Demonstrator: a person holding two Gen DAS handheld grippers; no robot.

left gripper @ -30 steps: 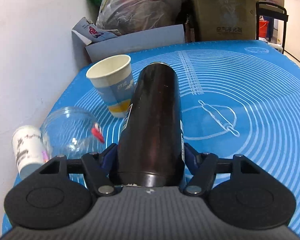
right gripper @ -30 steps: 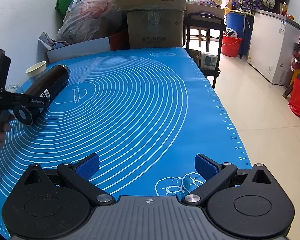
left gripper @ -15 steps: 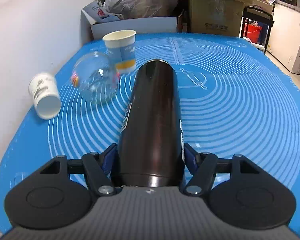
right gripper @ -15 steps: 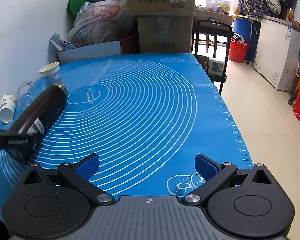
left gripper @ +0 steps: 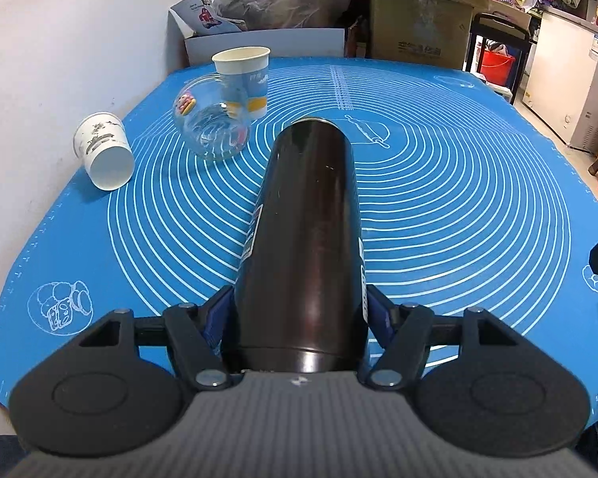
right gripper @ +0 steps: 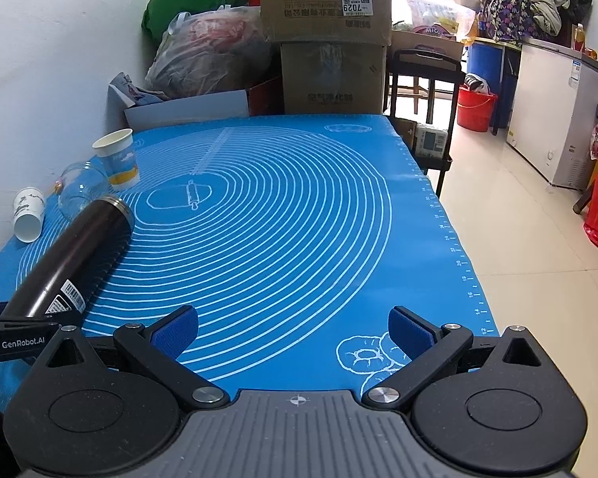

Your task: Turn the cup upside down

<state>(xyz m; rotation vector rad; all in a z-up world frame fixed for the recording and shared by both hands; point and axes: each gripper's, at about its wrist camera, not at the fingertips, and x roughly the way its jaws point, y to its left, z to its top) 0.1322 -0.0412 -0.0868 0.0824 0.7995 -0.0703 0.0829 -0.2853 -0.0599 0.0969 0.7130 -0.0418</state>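
**Left claw grips a dark flask above a blue mat; right claw spread and empty**

Left wrist view: The left claw (left gripper: 297, 310) is pinched on a dark flask (left gripper: 305, 239), its blue pads pressed against the flask's two sides near the end closest to the camera. The flask points straight ahead from the claw, its far end tilted away over a blue mat (left gripper: 458, 199) printed with white rings. Ahead and to the left of the flask's far end, a clear glass jar (left gripper: 211, 127) lies on its side. Just behind the jar, and partly seen through it, a paper cup (left gripper: 245, 75) with a blue and yellow print stands upright, mouth up. Farther left, near the white wall, a white cup (left gripper: 103, 155) lies on its side with its open mouth toward the camera. Beyond the mat are bags and cardboard boxes (left gripper: 418, 24).

Right wrist view: The right claw (right gripper: 295, 332) is spread wide, with nothing between its blue pads, and it hovers over the near edge of the mat (right gripper: 299, 219). Far to its left, the flask (right gripper: 71, 255) slants up off the mat, held at its lower end by the left claw (right gripper: 4, 330), of which only a black edge shows. Past the flask's top sit the jar (right gripper: 81, 191), the white cup (right gripper: 28, 215) on its side, and the upright paper cup (right gripper: 117, 157). To the right of the mat is a tiled floor (right gripper: 538, 279).
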